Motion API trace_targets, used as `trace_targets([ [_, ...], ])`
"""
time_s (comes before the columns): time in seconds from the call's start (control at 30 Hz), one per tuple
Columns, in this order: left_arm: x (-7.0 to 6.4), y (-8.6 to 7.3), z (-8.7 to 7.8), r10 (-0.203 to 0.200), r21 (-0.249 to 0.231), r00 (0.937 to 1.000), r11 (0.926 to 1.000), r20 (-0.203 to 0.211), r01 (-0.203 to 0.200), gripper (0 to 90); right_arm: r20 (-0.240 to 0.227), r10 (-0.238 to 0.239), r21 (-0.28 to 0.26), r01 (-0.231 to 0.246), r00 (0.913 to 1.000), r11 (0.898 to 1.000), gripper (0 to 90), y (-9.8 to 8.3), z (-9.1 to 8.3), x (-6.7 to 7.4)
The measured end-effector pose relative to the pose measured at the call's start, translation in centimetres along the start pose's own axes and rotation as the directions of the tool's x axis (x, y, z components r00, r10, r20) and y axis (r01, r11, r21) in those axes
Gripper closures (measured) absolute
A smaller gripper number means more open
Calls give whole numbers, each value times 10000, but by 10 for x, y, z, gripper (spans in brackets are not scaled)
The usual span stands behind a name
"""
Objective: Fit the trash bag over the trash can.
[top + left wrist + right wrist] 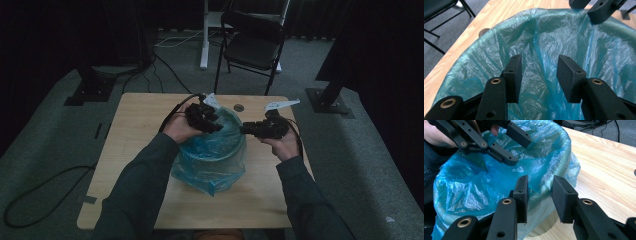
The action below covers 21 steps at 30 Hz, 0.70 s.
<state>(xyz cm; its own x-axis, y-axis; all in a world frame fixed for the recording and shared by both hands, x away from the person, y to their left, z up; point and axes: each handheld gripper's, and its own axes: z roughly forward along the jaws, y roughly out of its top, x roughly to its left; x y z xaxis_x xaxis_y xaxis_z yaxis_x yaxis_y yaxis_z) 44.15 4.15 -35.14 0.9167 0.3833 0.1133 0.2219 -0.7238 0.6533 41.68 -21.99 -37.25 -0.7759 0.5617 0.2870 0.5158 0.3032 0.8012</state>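
A person is lining a round bin [235, 160] with a blue plastic bag [212, 155], and the placement of both tools is serving that job. The bin is standing near the middle of the desk [140, 140], a little toward its far edge, with the bag's mouth already draped over most of the rim and the surplus film hanging down the near side toward the person. The left gripper [216, 121] is hovering over the bag's far-left rim and pointing down into the opening; in the left gripper view its jaws are standing well apart with only crumpled film beyond them and nothing pinched, which suggests it is positioned to push the liner down or spread it against the inside wall. The right gripper [245, 130] is sitting at the right side of the rim, aimed level at the bag. Its jaws are straddling the folded-over edge there, yet the pads [522, 195] are apparently not pressing on the film, so it is probably lining up to take the edge and tug it lower over the rim while the other tool steadies the inside.
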Motion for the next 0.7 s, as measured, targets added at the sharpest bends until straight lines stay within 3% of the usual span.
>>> trace_targets([
  [0.53,-2,9,20,274,1052,9991,9942,-312,-240,553,-37,-25,-31,25,10000,10000,652,-1,0,0],
  [0.7,-2,9,28,368,1556,9983,9874,-458,-293,553,-46,-12,-31,12,10000,10000,651,-1,-1,0],
])
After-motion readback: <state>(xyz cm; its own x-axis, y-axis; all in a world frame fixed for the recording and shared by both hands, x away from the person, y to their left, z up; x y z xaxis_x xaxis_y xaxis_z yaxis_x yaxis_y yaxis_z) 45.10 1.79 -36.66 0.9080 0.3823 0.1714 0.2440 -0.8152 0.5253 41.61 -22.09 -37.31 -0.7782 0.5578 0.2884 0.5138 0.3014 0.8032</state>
